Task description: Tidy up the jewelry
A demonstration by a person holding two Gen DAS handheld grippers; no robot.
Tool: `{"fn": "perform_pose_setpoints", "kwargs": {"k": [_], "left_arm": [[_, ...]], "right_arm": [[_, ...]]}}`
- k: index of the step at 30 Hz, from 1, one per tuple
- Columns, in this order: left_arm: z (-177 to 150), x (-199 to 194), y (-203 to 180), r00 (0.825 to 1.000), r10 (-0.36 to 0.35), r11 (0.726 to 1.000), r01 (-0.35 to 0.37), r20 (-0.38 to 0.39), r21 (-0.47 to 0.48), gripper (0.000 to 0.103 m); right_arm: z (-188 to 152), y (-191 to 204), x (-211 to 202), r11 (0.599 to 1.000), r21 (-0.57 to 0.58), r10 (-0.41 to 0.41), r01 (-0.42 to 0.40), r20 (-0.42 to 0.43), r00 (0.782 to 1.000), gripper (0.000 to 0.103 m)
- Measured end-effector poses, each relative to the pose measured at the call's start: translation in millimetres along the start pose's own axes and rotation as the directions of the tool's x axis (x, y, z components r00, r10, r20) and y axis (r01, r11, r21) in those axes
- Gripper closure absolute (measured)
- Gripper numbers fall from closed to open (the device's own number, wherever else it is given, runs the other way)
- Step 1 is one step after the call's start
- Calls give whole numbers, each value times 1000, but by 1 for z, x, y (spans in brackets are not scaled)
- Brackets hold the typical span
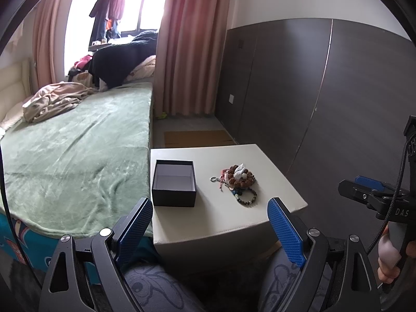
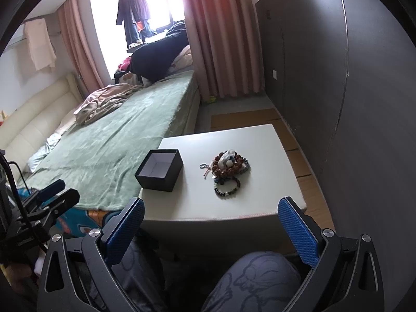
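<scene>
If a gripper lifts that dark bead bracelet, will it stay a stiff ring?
Probably not: the dark bead bracelet is strung beads, so it likely sags. Round beads may slip. It touches the jewelry pile, so neighbours might drag along.

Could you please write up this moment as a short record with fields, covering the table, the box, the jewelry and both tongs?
surface: white table beside a bed with a green blanket
box: black box, open, upright, empty, on the table's left part
jewelry: pile of bead bracelets right of the box, apart from it; a dark bead bracelet lies at the pile's near edge
left tongs: open, empty, short of the table
right tongs: open, empty, short of the table
progress: nothing in the box yet
</scene>
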State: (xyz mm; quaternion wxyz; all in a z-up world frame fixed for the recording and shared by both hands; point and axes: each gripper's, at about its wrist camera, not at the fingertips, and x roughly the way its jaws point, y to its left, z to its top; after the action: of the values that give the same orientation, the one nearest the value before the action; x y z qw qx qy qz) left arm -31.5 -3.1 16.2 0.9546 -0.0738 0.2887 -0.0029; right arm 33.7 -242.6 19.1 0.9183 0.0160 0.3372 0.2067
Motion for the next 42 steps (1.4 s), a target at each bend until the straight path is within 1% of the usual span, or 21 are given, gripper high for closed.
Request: {"fn": "perform_pose_setpoints", "kwargs": {"k": [4, 7, 14, 20, 25, 27, 31, 33, 35, 39, 42], "left_arm": [[-1, 3, -2, 1000, -1, 1000, 1, -8, 0, 13], [2, 12, 0, 1000, 1, 1000, -1, -16, 3, 13], [12, 37, -2, 999, 1, 1000, 0, -48, 21, 13], [19, 66, -6, 997, -8, 999, 11, -75, 30, 13], [26, 99, -15, 993, -35, 998, 41, -117, 44, 13], [29, 111, -20, 990, -43, 997, 51, -133, 53, 15], [38, 139, -30, 981, -71, 994, 84, -180, 66, 25], [41, 148, -35, 977, -79, 993, 94, -197, 69, 28], [47, 160, -40, 973, -91, 991, 109, -214, 72, 32], [55, 185, -50, 962, -106, 988, 130, -252, 83, 38], [59, 204, -57, 953, -106, 986, 137, -285, 90, 40]], "right_arm": [[0, 5, 1, 1000, -6, -1, 1, -9, 1000, 0], [1, 3, 6, 1000, 5, 11, -10, -25, 1000, 0], [11, 0, 17, 1000, 21, 16, -15, -28, 999, 0], [18, -23, 42, 997, 75, 6, -2, -50, 999, 0], [18, -49, 68, 990, 139, 11, 1, -84, 996, 1], [19, -59, 78, 987, 164, 14, 2, -100, 995, 1], [23, -76, 94, 977, 212, 22, 6, -129, 991, 2], [26, -84, 101, 972, 233, 29, 6, -143, 989, 5], [29, -93, 109, 968, 249, 34, 6, -159, 987, 9], [36, -108, 125, 964, 264, 34, 16, -182, 983, 10], [38, -117, 135, 959, 283, 47, 11, -197, 979, 16]]}}
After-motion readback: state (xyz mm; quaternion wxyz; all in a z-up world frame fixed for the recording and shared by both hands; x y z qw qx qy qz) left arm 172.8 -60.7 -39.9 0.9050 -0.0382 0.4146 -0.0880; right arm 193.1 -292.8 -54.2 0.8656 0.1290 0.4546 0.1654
